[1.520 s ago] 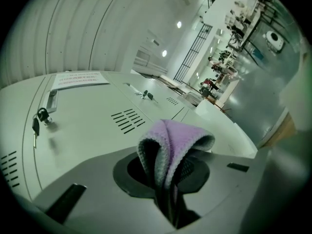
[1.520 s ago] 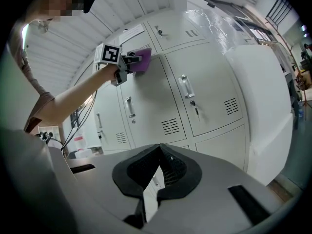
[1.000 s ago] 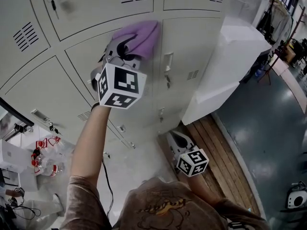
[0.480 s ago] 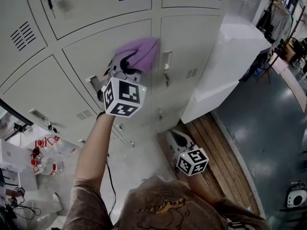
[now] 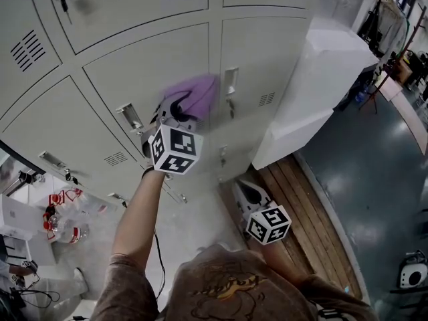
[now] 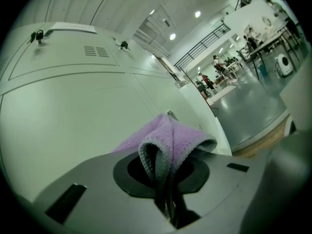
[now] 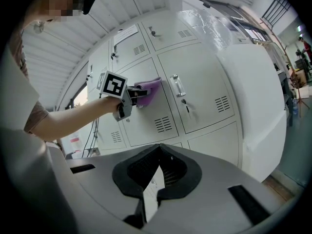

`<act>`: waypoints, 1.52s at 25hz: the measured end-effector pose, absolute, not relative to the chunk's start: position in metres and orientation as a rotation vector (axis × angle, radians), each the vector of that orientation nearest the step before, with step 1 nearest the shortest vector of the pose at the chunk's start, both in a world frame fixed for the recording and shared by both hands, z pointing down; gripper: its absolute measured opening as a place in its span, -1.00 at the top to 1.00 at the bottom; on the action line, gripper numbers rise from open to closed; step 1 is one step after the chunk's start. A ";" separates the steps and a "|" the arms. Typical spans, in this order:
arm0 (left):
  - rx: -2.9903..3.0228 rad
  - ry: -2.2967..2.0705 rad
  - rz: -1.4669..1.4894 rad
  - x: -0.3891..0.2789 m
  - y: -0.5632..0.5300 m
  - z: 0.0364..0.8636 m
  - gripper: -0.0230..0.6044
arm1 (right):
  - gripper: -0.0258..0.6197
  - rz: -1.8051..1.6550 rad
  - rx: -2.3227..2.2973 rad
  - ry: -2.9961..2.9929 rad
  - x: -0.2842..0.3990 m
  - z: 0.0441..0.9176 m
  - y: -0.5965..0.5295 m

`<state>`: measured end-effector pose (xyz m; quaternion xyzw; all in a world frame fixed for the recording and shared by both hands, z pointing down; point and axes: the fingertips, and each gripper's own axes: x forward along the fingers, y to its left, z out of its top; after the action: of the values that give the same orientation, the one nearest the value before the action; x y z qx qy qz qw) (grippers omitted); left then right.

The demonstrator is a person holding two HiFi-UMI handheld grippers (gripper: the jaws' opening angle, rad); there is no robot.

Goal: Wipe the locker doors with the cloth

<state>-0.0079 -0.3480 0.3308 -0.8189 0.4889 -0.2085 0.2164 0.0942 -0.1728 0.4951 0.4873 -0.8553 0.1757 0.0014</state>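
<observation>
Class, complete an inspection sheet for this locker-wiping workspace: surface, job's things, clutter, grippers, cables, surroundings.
Surface: pale grey locker doors with vents and handles; no marks visible on them.
Job's things: purple cloth, folded, pressed flat against a middle door.
Clutter: red-and-white items on the floor at lower left, too blurred to name.
Grippers: left gripper raised to the door, shut on the cloth; right gripper held low, jaws close together with nothing between them.
Cables: black cable hanging beside the person's left arm.
Surroundings: white cabinet right of the lockers; wooden boards at its foot; dark glossy floor.
</observation>
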 end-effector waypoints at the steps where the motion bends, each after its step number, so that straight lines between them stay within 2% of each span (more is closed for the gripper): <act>1: -2.288 1.358 -0.584 -0.008 -0.348 0.337 0.78 | 0.92 0.552 1.531 -2.684 0.095 0.495 -0.173; 27: -2.537 1.349 -0.832 -0.004 -0.346 0.496 0.78 | 0.92 0.574 1.570 -2.637 0.109 0.502 -0.170; 38: -2.661 1.316 -1.049 -0.007 -0.329 0.565 0.78 | 0.92 0.585 1.576 -2.620 0.112 0.506 -0.169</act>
<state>-0.0068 -0.3290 0.5653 -0.8452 0.4179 -0.3332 -0.0033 0.1116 -0.1689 0.5062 0.5063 -0.8415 0.1879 0.0144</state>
